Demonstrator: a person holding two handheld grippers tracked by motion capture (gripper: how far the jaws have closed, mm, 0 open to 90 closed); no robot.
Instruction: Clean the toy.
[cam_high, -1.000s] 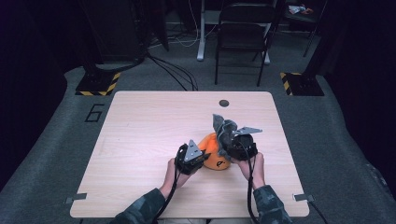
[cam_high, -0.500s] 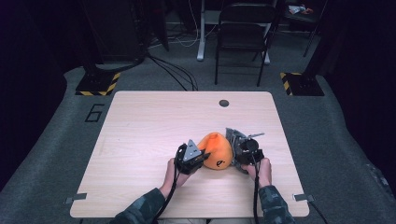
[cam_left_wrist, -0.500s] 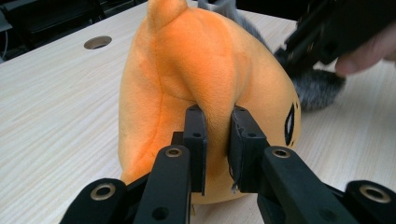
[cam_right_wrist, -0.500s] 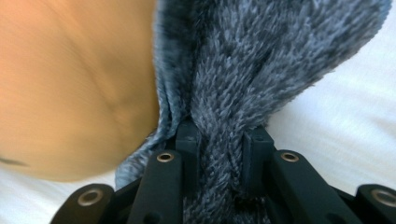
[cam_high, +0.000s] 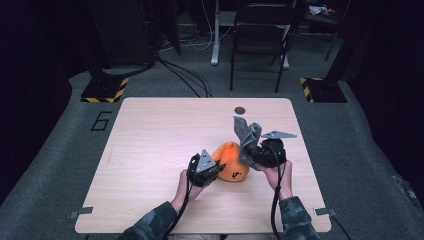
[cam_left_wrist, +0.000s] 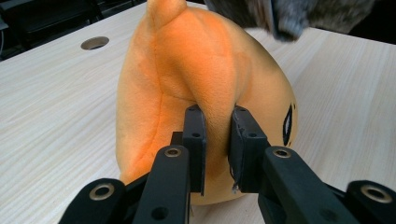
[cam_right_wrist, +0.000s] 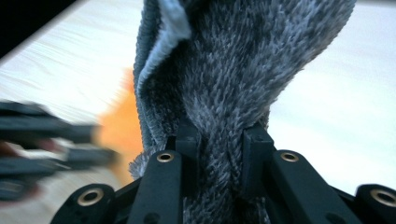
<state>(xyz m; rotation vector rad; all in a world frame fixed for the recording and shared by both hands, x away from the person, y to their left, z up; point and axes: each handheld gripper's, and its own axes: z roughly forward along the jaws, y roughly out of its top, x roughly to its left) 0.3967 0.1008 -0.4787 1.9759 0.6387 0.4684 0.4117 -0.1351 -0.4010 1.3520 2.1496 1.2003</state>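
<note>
An orange plush toy (cam_high: 231, 162) lies on the wooden table (cam_high: 165, 135), right of centre near the front. My left gripper (cam_high: 216, 169) is at the toy's left side. In the left gripper view it (cam_left_wrist: 217, 126) is shut on a raised fold of the orange plush (cam_left_wrist: 196, 70). My right gripper (cam_high: 252, 152) is just right of the toy and holds a grey fluffy cloth (cam_high: 246, 132) that stands up above it. The right gripper view shows this gripper (cam_right_wrist: 219, 135) shut on the bunched cloth (cam_right_wrist: 233, 60), with the plush (cam_right_wrist: 121, 126) blurred behind.
A round cable hole (cam_high: 240, 110) sits in the table near its far edge. Beyond the table stand a folding chair (cam_high: 260, 35) and yellow-black striped bases (cam_high: 105, 90), with cables on the floor. The table's left half is bare wood.
Half a second ago the right gripper was low beside the toy with the cloth down. It has since risen and the cloth stands up again. The left gripper has not moved.
</note>
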